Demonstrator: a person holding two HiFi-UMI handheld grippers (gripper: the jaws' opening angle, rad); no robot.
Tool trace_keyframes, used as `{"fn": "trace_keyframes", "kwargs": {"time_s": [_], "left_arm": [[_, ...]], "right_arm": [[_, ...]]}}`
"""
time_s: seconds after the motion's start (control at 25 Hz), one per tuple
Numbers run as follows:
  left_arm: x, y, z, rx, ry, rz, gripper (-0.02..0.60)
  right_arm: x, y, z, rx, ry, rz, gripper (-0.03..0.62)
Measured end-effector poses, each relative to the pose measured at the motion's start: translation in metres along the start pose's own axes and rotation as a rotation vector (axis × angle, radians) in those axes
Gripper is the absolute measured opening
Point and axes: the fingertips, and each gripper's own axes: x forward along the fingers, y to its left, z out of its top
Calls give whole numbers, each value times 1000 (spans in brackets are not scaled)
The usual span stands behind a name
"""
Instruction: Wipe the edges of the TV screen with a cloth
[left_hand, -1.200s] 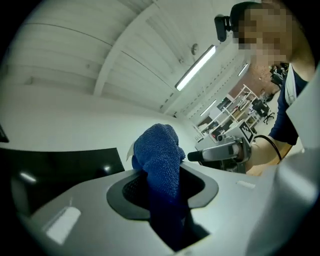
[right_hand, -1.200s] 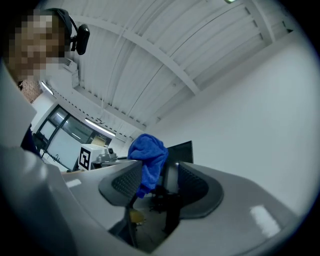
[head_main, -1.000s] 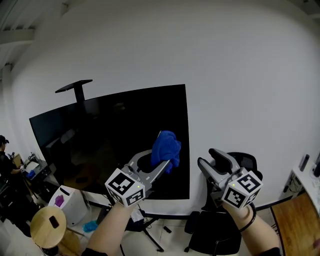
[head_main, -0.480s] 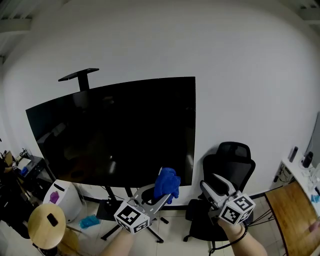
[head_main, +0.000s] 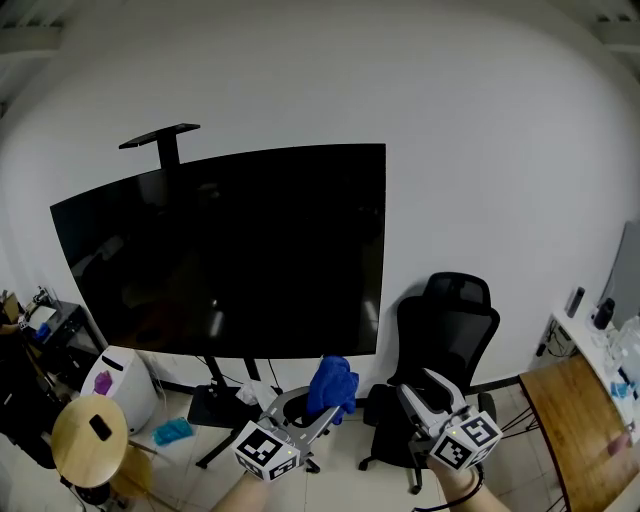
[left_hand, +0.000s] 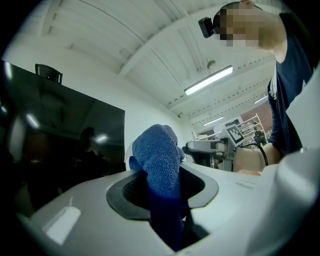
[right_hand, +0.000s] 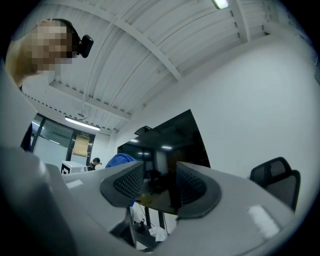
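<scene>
White wall (head_main: 480, 150) fills the far side of the room, and a large black flat TV screen (head_main: 230, 250) on a floor stand sits against it, dark and switched off. To the right of the screen is a black mesh-backed office chair (head_main: 450, 330). At the near left is a round pale wooden stool (head_main: 88, 438) with a small dark object lying on its top, and the corner of a brown wooden table (head_main: 570, 420) shows at the near right. You hold both tools low and near you, pointing toward the screen. Your left gripper (head_main: 322, 412) has its jaws clamped tight on a crumpled blue terry cloth (head_main: 332, 383), which bunches out beyond the tips. From your head camera the cloth shows just below the screen's lower right corner, clear of the glass and its edges. Your right gripper (head_main: 418, 386) is beside the left one, in front of the chair. Its jaws have just been closing and now stand partly apart, with nothing between the ribbed pads.
</scene>
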Motion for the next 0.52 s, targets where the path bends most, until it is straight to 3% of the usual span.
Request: {"fn": "trace_keyframes", "kwargs": {"time_s": [0.52], "left_arm": [[7,-40,-16,-35,33,47,132]], "right_arm": [[-41,-21,-11,76,23,3,209]]}}
